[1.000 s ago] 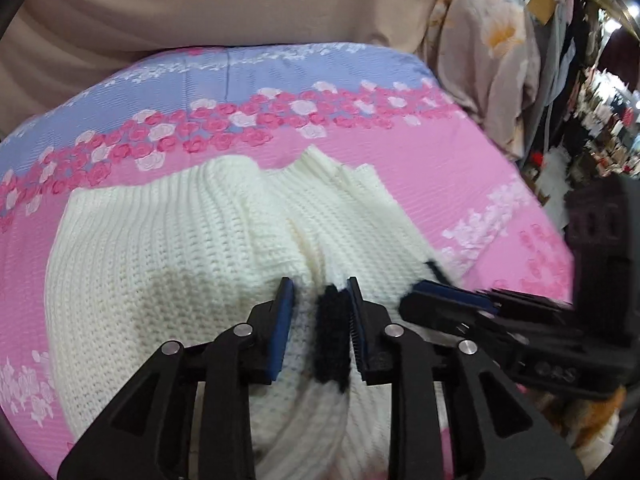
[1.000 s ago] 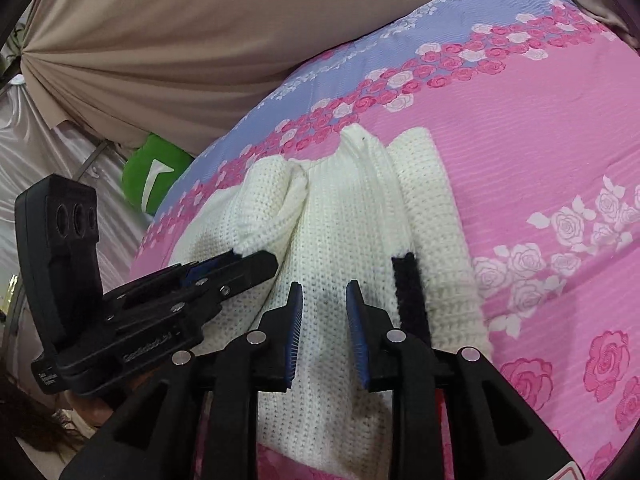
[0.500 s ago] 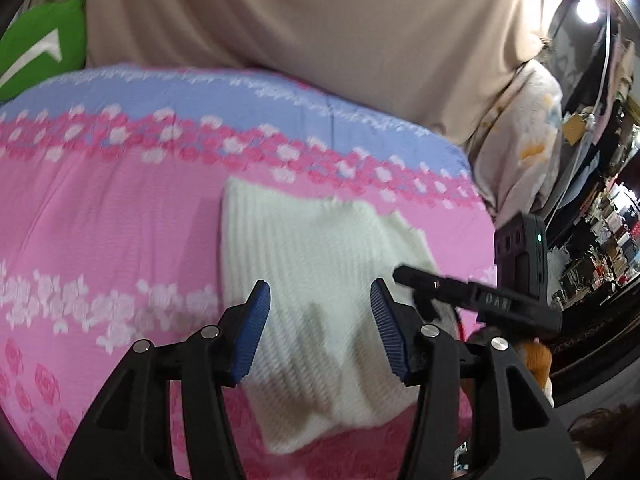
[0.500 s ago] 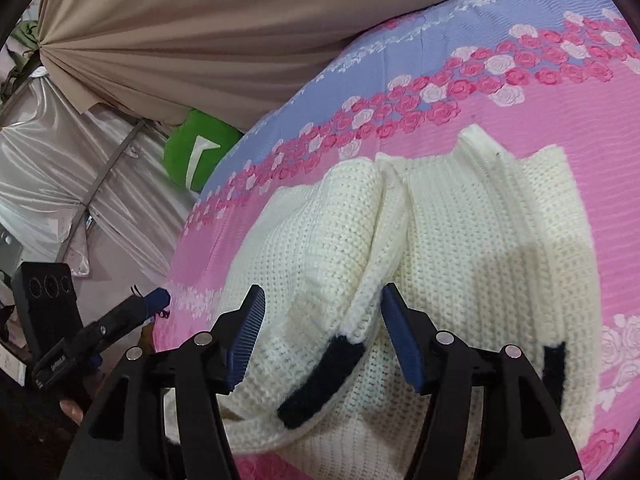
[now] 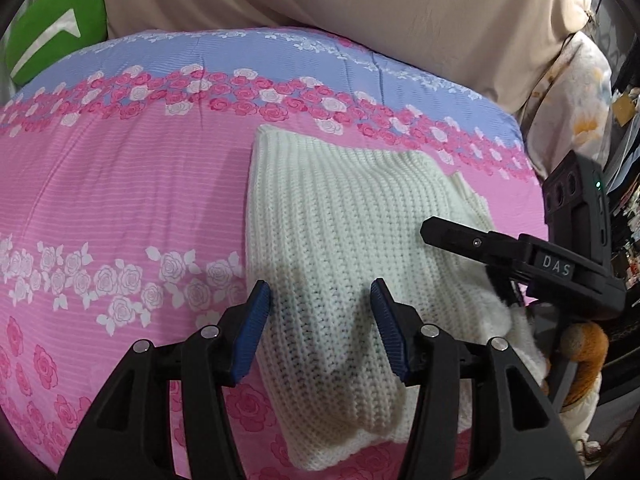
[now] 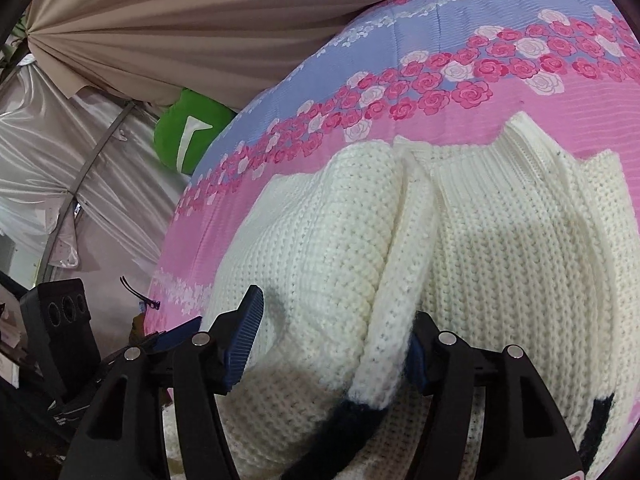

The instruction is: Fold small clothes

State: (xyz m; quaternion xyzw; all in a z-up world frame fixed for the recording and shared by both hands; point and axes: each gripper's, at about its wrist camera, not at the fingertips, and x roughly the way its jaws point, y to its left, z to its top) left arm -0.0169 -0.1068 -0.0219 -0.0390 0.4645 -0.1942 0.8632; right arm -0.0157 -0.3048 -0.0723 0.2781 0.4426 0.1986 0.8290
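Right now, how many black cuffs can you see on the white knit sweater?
2, both in the right wrist view: one black cuff on the folded sleeve at bottom centre, the other black cuff at the sweater's lower right edge. More trim may be hidden.

I see a bed under a pink bedspread [image 5: 120,184] with rose bands and a lilac stripe along its far side. Beige drapery [image 5: 360,12] hangs behind it, gathered at the left, with silvery sheeting [image 6: 48,160] below. A green cushion [image 5: 56,36] sits at the bed's far corner. Floral fabric [image 5: 576,96] and dim clutter stand on the right.
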